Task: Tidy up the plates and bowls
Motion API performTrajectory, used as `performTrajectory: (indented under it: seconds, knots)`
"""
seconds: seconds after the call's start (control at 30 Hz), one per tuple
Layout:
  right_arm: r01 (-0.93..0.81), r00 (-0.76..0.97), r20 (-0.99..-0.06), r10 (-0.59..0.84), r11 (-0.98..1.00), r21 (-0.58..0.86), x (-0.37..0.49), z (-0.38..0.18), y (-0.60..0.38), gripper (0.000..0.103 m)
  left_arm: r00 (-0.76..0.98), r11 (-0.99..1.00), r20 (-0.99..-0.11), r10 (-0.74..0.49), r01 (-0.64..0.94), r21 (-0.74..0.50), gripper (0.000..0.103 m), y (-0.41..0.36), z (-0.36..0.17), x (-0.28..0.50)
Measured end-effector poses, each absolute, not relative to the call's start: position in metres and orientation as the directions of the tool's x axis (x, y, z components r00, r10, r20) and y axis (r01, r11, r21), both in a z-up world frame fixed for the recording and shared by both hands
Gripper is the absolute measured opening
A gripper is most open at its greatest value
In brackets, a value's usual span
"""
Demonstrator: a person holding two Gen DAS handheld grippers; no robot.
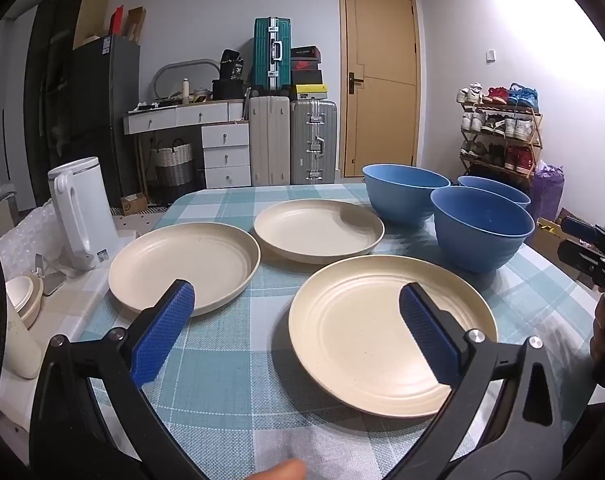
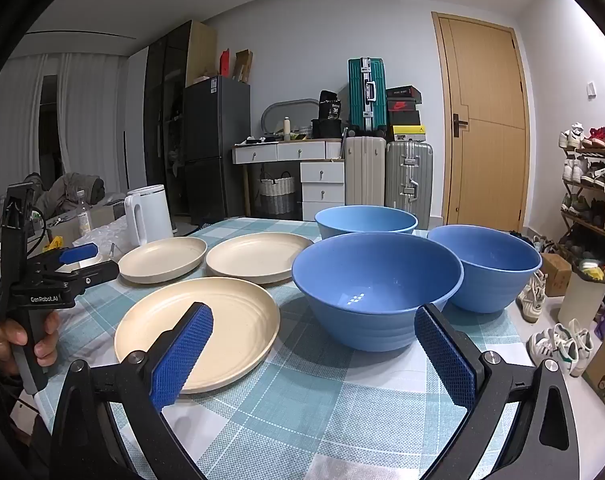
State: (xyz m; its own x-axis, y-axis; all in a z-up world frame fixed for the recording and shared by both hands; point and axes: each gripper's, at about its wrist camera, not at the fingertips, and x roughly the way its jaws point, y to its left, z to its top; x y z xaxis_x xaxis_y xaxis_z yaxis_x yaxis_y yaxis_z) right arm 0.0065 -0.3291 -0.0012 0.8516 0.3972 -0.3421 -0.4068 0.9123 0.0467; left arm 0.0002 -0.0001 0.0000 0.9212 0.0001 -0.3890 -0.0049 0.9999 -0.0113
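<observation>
Plates (image 1: 386, 336), three and cream, lie apart on the checked tabletop (image 1: 230, 360); three blue bowls (image 2: 376, 284) cluster just beside them; left gripper (image 1: 296, 328) hovers over the nearest plate, jaws wide and empty; right gripper (image 2: 312, 354) faces the nearest bowl, jaws wide, empty.

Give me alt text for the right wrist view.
The open right gripper hovers, empty, over a checked tablecloth, facing three blue bowls beside three cream plates. The left gripper, held by a hand, waits at the left edge.
</observation>
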Motion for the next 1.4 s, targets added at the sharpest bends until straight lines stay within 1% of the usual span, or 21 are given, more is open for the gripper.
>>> performTrajectory:
  seconds: [1.4]
  knots:
    - [-0.408, 0.852, -0.345, 0.394, 0.912, 0.035, 0.0064, -0.0018, -0.3272, 0.103, 0.923, 1.000, -0.384, 0.002, -0.003, -0.002, 0.102, -0.0009, -0.0001, 0.0005]
